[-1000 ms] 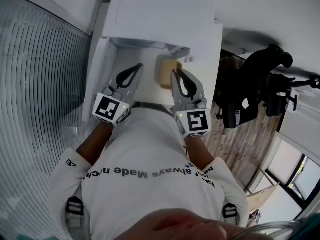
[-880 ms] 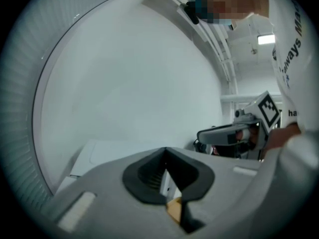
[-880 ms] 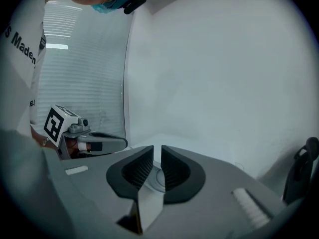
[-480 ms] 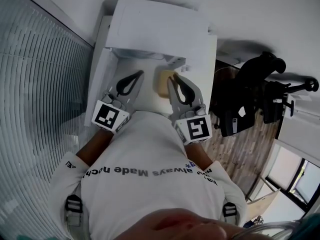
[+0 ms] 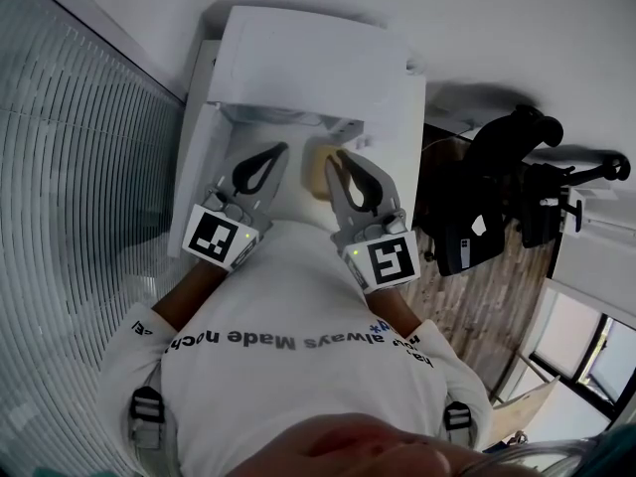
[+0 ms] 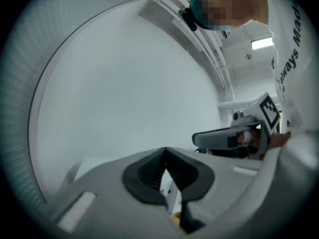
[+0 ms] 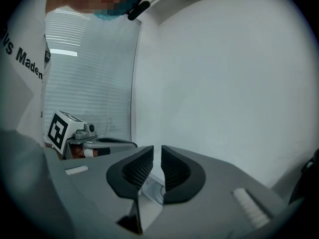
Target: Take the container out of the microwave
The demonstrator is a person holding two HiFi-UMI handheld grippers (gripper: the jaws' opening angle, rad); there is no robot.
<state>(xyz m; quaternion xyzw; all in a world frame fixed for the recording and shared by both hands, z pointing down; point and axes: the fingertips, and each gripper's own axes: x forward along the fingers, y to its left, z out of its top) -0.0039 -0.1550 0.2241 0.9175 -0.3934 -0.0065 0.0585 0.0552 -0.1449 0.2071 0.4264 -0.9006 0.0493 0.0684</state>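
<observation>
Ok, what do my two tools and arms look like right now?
The left tool and right tool are grey, with dark ribbed pads tapering to a point. Behind each sits a white cube with black square markers: left cube, right cube. The person wears a white short-sleeved shirt with dark lettering.

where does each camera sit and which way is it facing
Head view: on the person's head, facing steeply down at microwave and container; shows shirt, forearms, left gripper, right gripper.
Left gripper view: on that gripper, facing along its jaws at white wall; shirt at right.
Right gripper view: likewise; blinds and shirt at left.
Shared: each gripper view shows the other gripper.
</observation>
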